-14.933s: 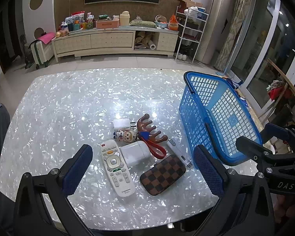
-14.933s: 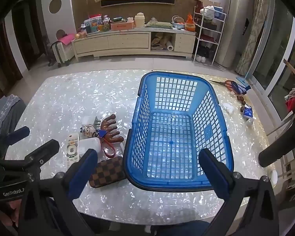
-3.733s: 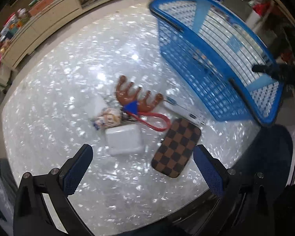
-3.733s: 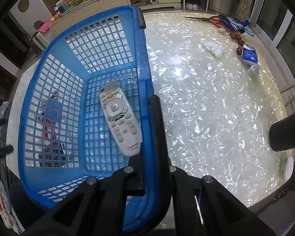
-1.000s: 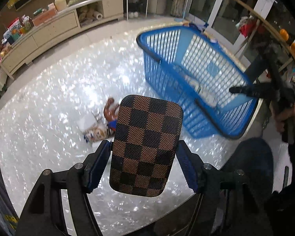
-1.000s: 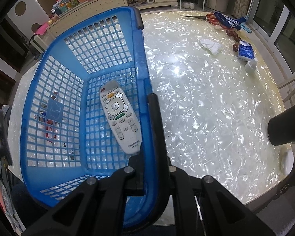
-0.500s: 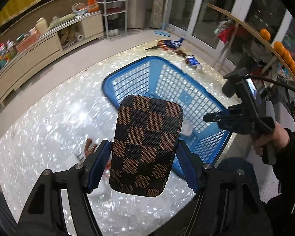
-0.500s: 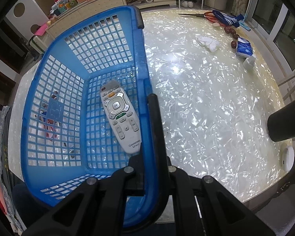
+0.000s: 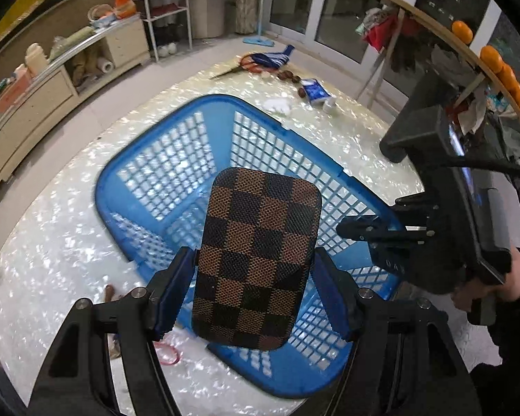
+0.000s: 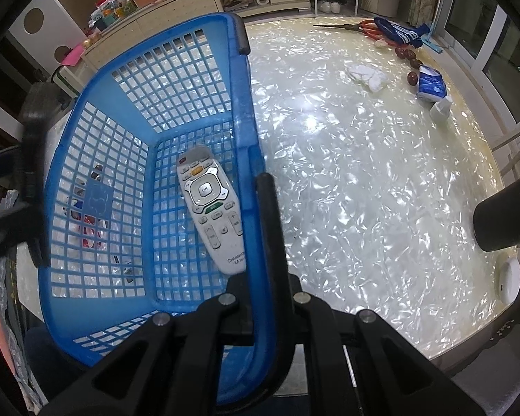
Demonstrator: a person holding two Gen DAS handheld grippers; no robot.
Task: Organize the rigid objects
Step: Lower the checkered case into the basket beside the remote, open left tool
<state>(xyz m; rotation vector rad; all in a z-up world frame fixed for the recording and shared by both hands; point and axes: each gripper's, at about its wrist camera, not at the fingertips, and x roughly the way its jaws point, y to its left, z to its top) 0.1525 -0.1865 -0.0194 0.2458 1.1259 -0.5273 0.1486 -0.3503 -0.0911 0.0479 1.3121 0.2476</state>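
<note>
While the left gripper (image 9: 256, 287) pinches the checkered case (image 9: 256, 256) by its two long sides, the case hangs above the open blue basket (image 9: 176, 159), clear of the mesh floor and not yet released. Both blue pads (image 9: 171, 294) press flat against the case; the grip looks secure.

The right gripper (image 10: 260, 242) is pressed together on the basket's right-hand rim (image 10: 246, 131), near the basket corner closest to the person, with one finger inside the wall and one outside. Judged from this, it steadies the basket for loading.

Status of the task:
- Done: one white remote control (image 10: 209, 208) lies flat on the basket floor, along the right wall, button side up.
- In hand: the checkered case, positioned over the basket. The probable next step is lowering and release; free floor shows to the left of the remote.
- Left: several small items (image 9: 114, 291) on the tabletop beside the basket's left wall, partly hidden by the left gripper. A red loop (image 9: 168, 353) and a brown piece are visible; the rest cannot be identified.

Loose clutter (image 10: 430, 83) near the far right edge of the tabletop stands well apart from the basket; whether it belongs to the task cannot be told.
</note>
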